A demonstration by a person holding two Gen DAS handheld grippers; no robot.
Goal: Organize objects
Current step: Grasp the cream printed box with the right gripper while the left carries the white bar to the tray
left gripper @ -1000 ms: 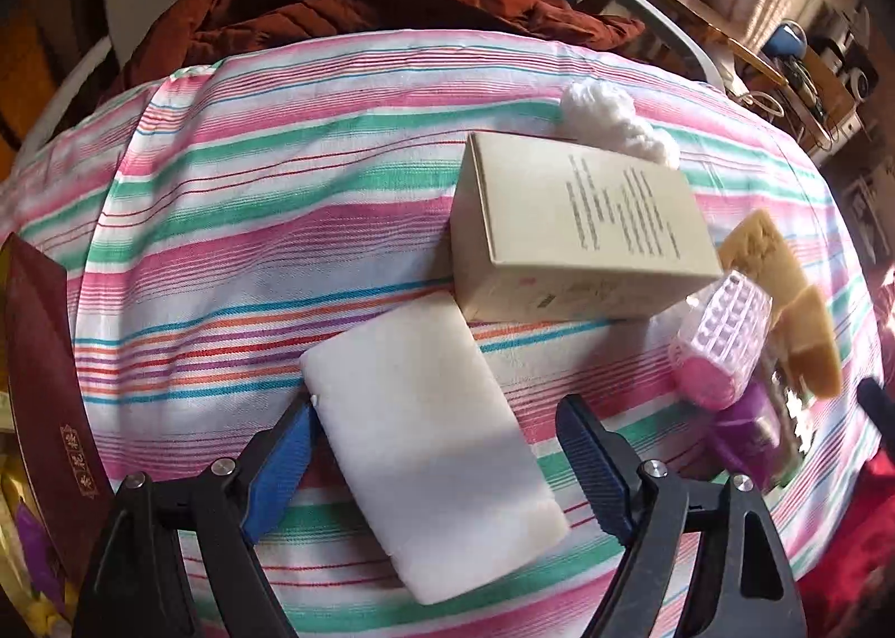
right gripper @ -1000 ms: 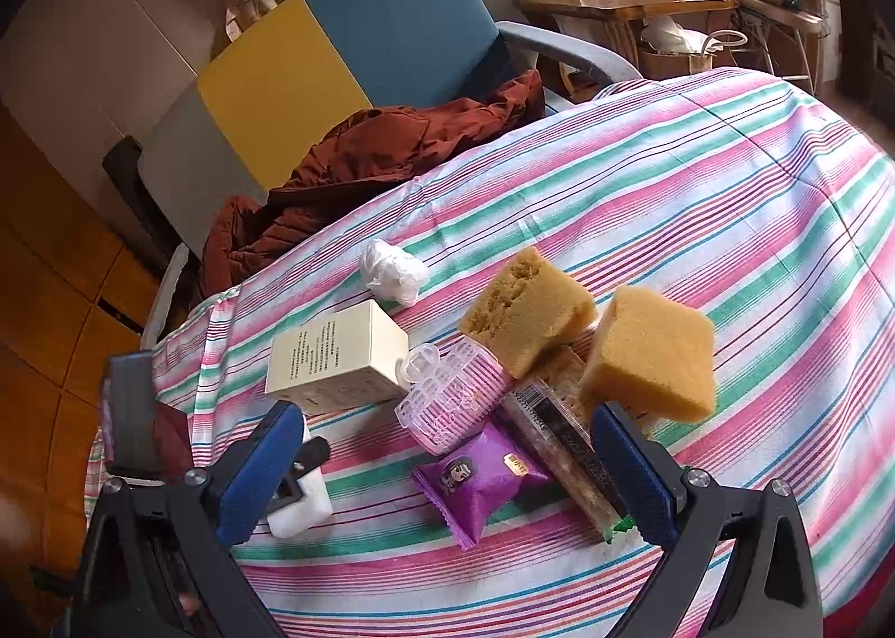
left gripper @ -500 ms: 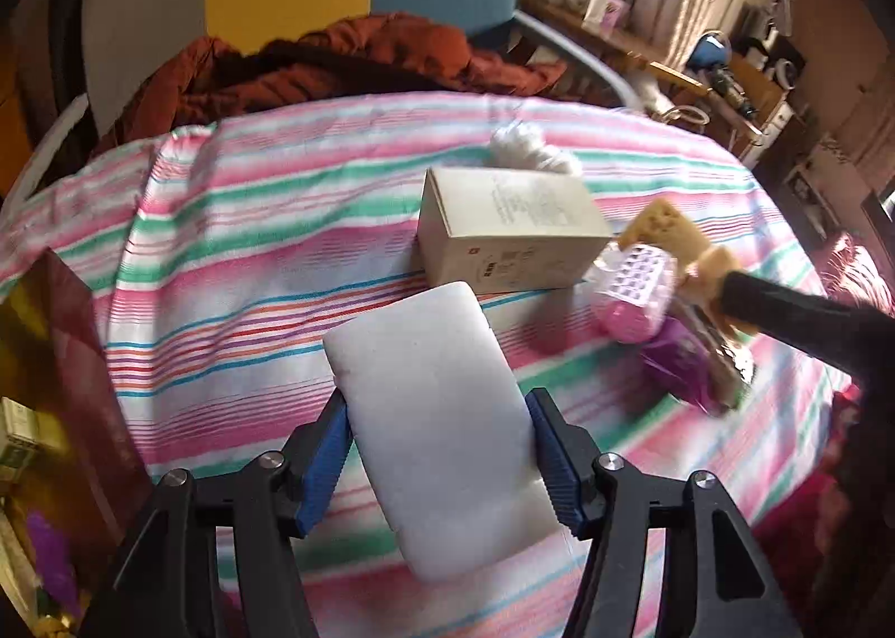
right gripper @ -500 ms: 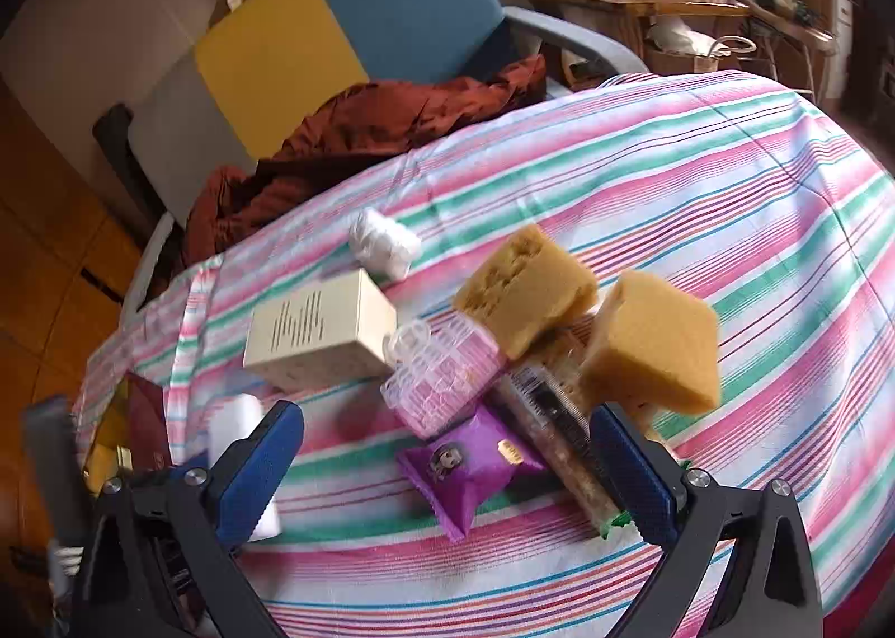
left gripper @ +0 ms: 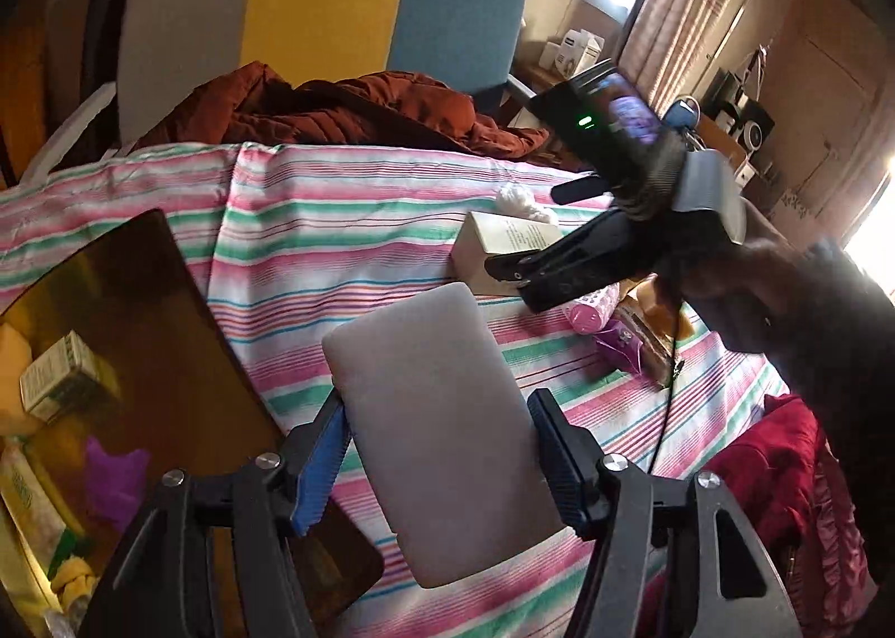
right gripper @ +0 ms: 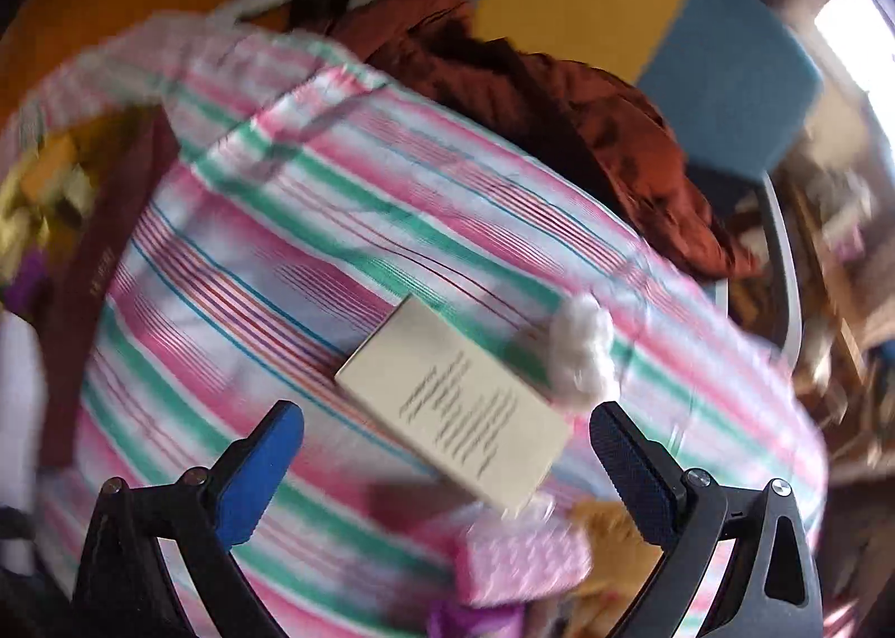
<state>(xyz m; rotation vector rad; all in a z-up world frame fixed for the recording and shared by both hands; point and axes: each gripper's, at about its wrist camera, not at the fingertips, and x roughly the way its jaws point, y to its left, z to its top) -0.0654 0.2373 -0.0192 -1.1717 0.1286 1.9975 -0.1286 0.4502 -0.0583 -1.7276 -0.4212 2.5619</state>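
Between the left gripper's (left gripper: pixel 439 461) jaws sits the clamped white block (left gripper: pixel 436 431); keep it level toward the box (left gripper: pixel 140 358) at their left, while the right gripper's (right gripper: pixel 444 456) jaws gape wide above the cream carton (right gripper: pixel 453 408)

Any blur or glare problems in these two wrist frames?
Right wrist view: heavy motion blur over the striped cloth and cream box; only the open right claw stays sharp. Left wrist view: sharp, window glare at right edge, white block in the left claw shaded grey.
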